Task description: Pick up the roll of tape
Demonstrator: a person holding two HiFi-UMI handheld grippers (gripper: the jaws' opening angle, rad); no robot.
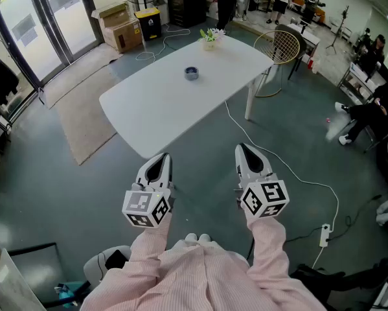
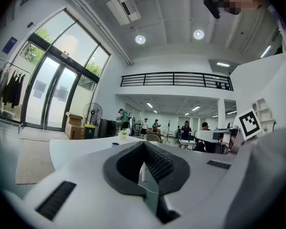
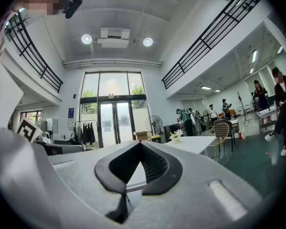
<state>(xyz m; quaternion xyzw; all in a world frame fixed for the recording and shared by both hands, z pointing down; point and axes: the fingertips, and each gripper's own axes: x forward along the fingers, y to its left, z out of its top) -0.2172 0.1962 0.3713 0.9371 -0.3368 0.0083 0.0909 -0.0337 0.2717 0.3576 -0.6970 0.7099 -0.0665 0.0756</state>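
Head view: roll of tape (image 1: 192, 73) lies on white table (image 1: 155, 112), toward its far end | left gripper (image 1: 160, 157) jaws closed, holding nothing | right gripper (image 1: 244, 149) jaws closed, holding nothing | both grippers well apart from tape

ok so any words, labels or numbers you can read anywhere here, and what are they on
None legible.
left cube, right cube: square patterns, no words.
blue sign by the glass doors: too small.
cardboard box: print too small.
sheets on those doors: blurred.
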